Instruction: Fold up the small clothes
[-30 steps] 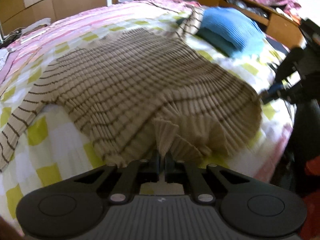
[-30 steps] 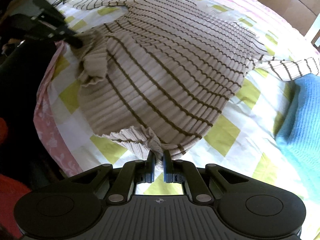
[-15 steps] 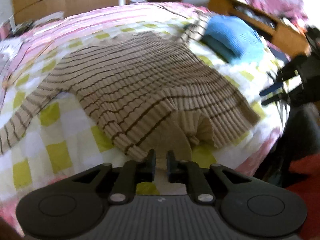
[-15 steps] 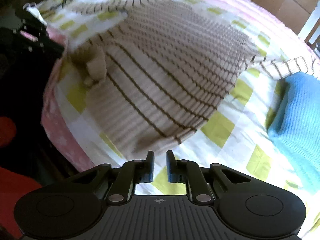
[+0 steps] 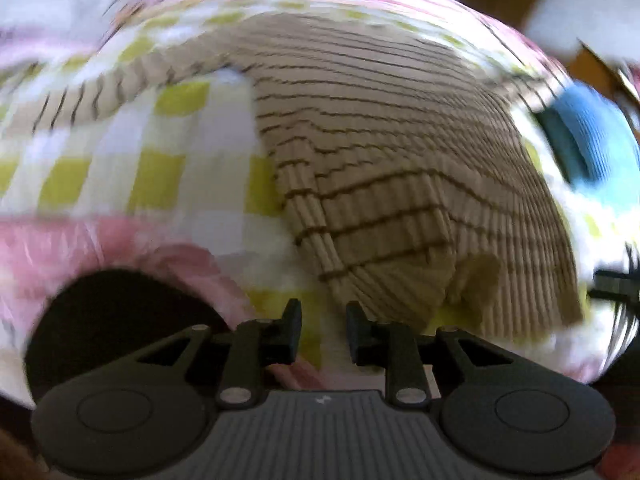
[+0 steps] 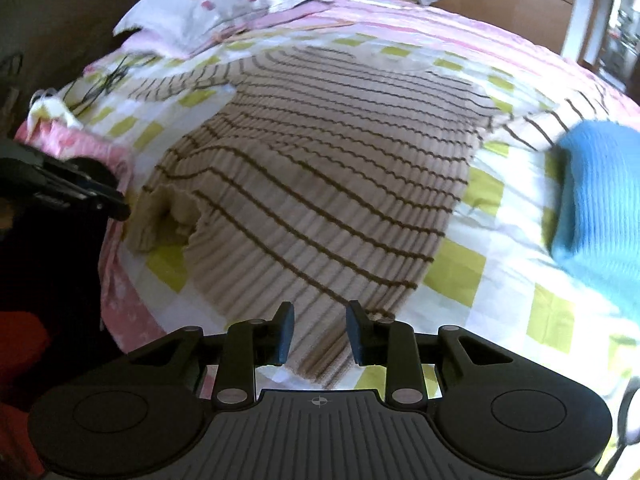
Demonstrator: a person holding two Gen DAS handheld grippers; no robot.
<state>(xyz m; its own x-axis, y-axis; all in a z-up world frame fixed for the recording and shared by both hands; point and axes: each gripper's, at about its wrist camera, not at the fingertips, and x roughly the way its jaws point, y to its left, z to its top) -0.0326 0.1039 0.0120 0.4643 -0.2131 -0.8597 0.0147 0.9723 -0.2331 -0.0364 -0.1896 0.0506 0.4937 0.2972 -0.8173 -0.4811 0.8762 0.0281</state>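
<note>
A beige sweater with thin brown stripes (image 6: pixel 320 168) lies spread on the bed, sleeves out to both sides; its near-left hem corner (image 6: pixel 160 220) is rumpled. In the left wrist view the sweater (image 5: pixel 380 160) is blurred and its hem bulges just ahead. My left gripper (image 5: pixel 320 332) is open and empty over the bed edge, left of the hem; it also shows in the right wrist view (image 6: pixel 100 196). My right gripper (image 6: pixel 318 332) is open and empty, just above the sweater's near hem.
The bed has a yellow-and-white checked sheet (image 6: pixel 460 272) with a pink border (image 6: pixel 116 280). A folded blue knit (image 6: pixel 600 192) lies at the right, also seen in the left wrist view (image 5: pixel 588 144). Pillows (image 6: pixel 208 16) lie at the far left.
Both grippers have let go of the sweater hem and opened. The hem has dropped onto the bed. The left gripper has swung left; its view is blurred.
</note>
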